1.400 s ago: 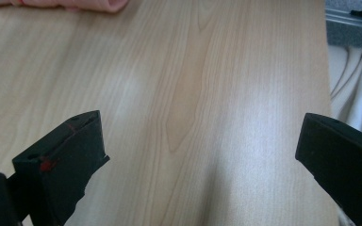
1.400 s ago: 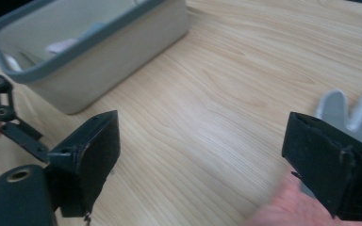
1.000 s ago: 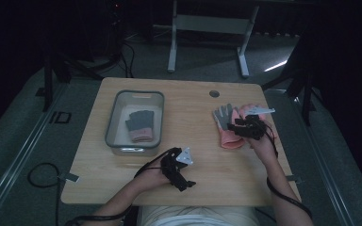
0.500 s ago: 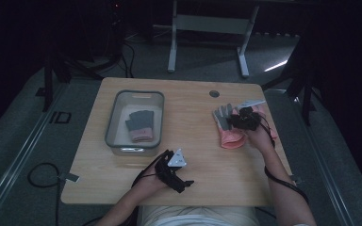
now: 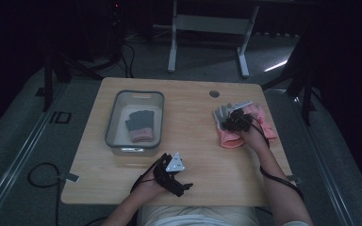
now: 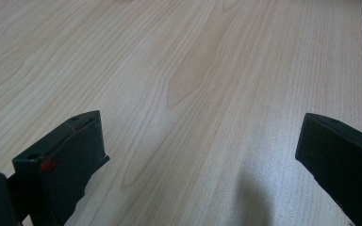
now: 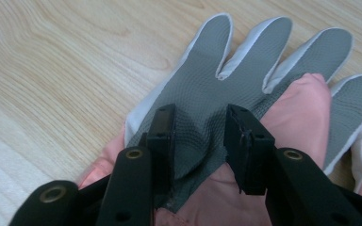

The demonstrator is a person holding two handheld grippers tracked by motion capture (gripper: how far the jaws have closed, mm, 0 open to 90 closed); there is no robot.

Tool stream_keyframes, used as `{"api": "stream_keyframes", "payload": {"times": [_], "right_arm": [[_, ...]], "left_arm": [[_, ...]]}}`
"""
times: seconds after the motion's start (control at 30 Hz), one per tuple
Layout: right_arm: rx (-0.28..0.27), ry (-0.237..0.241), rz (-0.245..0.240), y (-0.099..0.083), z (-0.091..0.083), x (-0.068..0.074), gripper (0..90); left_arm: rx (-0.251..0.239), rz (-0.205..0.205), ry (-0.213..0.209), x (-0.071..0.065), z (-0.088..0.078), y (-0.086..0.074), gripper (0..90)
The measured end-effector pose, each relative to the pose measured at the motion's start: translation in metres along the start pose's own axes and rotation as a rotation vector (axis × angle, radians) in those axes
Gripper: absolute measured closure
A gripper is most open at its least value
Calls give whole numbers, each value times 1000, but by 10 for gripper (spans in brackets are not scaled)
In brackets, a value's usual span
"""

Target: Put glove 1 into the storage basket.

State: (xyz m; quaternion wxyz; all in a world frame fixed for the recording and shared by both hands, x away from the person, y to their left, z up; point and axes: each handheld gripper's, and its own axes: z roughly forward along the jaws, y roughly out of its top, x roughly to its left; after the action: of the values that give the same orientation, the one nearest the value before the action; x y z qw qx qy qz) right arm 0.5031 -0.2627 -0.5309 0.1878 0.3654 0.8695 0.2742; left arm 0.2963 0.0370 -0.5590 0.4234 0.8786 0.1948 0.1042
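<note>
Pinching a raised fold of the grey-palmed, white-edged glove (image 7: 202, 89), the right gripper (image 7: 199, 136) has just closed its jaws; the glove lies on pink gloves (image 7: 301, 122) at the table's (image 5: 207, 160) right side.

The bench (image 5: 198, 155) is pale wood with a fine straight grain. At its three o'clock side lies a glove (image 7: 207, 84) with a grey, finely dimpled palm edged in white, over pink fabric (image 7: 301, 127). The right gripper (image 7: 199, 136) is black with brass-coloured rivets; the left gripper (image 6: 198, 160) is black with a red mark. The tray (image 5: 115, 123) at nine o'clock has a grey rim and holds a dark grey glove with a pink cuff (image 5: 140, 126).
</note>
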Motion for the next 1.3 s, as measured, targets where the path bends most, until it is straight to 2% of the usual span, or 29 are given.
{"api": "stream_keyframes", "payload": {"times": [0.1,0.2,0.27,0.3,0.33,0.37,0.47,0.6,0.73,0.83,1.03,1.1,1.13,1.2,1.3], "right_arm": [[6,-3,3,0,4,3,681],[6,-8,47,-1,6,6,792],[9,-8,65,-1,6,7,816],[6,-10,82,-1,5,7,835],[-8,-16,132,-2,3,7,850],[-11,-21,141,-2,2,8,859],[-44,-57,192,1,-8,11,887],[-97,-62,247,6,-26,15,890],[-158,-66,256,12,-52,24,891],[-198,-83,261,19,-77,38,891],[-218,-120,248,27,-107,69,892],[-221,-110,257,27,-109,72,891],[-213,-106,256,25,-112,84,891],[-212,-81,276,21,-110,91,892],[-202,-69,296,18,-105,98,891]], "left_arm": [[13,13,0,1,2,-1,17],[7,12,-1,2,1,-1,17],[6,10,-4,3,1,-1,17],[14,13,-1,3,1,-1,17],[15,15,0,4,2,-1,17],[17,16,1,4,2,-1,17],[24,11,-1,5,2,-3,17],[24,7,-3,5,2,-3,17],[19,9,-3,5,2,-3,17],[22,12,-5,4,2,-3,17],[22,10,-8,5,2,-3,17],[21,13,-8,4,1,-3,17],[21,11,-9,4,2,-4,17],[21,15,-7,3,2,-4,17],[15,13,-4,3,2,-4,17]]}}
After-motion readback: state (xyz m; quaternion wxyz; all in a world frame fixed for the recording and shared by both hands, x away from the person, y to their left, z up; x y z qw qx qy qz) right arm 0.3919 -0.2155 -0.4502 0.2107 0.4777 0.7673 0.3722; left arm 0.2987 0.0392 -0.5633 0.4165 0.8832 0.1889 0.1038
